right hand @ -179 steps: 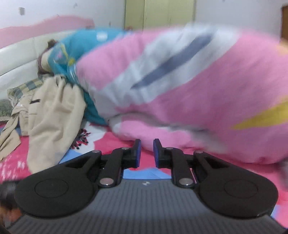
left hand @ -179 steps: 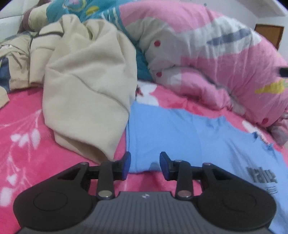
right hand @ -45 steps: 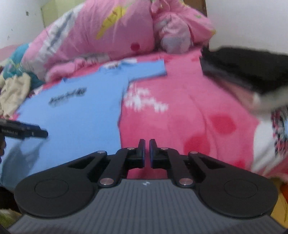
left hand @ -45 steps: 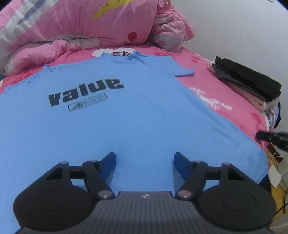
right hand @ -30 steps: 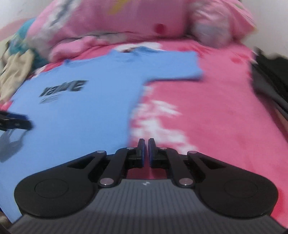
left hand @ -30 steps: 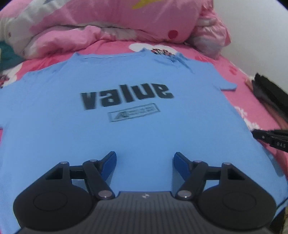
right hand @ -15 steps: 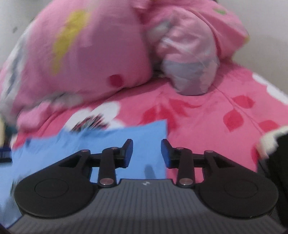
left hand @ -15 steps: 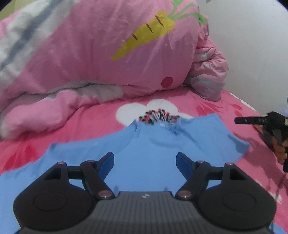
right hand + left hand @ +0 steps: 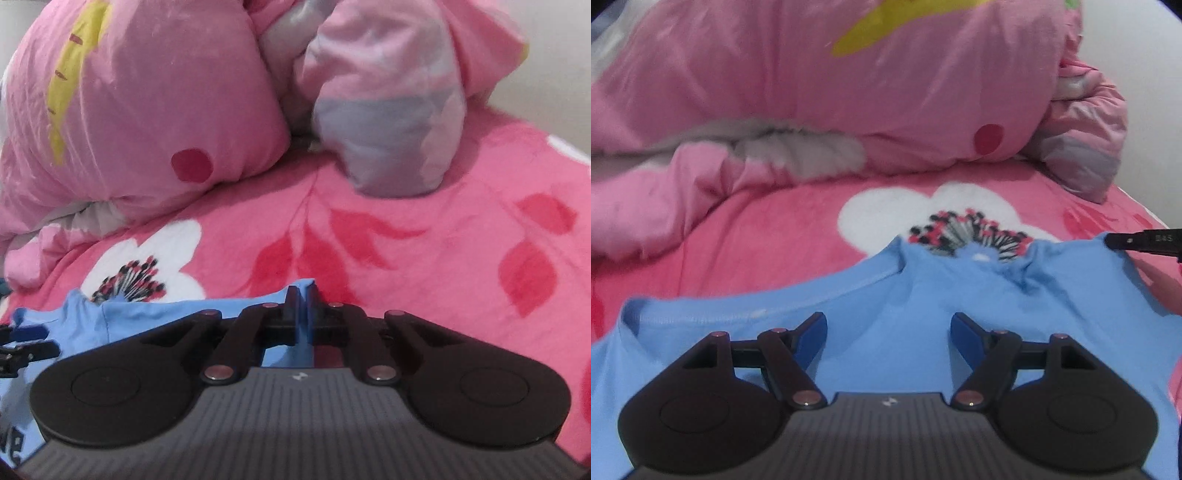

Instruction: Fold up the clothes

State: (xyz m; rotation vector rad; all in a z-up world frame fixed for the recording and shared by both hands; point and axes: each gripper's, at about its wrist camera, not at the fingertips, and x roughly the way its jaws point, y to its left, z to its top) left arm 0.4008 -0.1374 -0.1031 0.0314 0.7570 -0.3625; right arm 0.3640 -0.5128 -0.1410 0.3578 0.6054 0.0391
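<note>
A light blue T-shirt (image 9: 923, 295) lies flat on the pink floral bedsheet (image 9: 768, 229), its collar (image 9: 964, 254) pointing toward the duvet. My left gripper (image 9: 888, 332) hovers open just over the shirt's shoulder area, with nothing between its fingers. My right gripper (image 9: 303, 314) is shut on the outer corner of the shirt's sleeve (image 9: 301, 286), and blue fabric shows between its pads. In the left wrist view its dark fingertips (image 9: 1137, 240) sit at that same sleeve corner on the far right. The shirt's lower body is hidden behind both grippers.
A bulky pink duvet (image 9: 849, 74) with a yellow carrot print is heaped along the far side of the bed, close behind the collar; its rumpled end (image 9: 388, 110) lies ahead of the right gripper. A pale wall (image 9: 1137, 74) borders the bed on the right.
My right gripper has gone from open to shut on the sleeve corner. My left gripper has moved forward and lower over the shirt's shoulder, still open.
</note>
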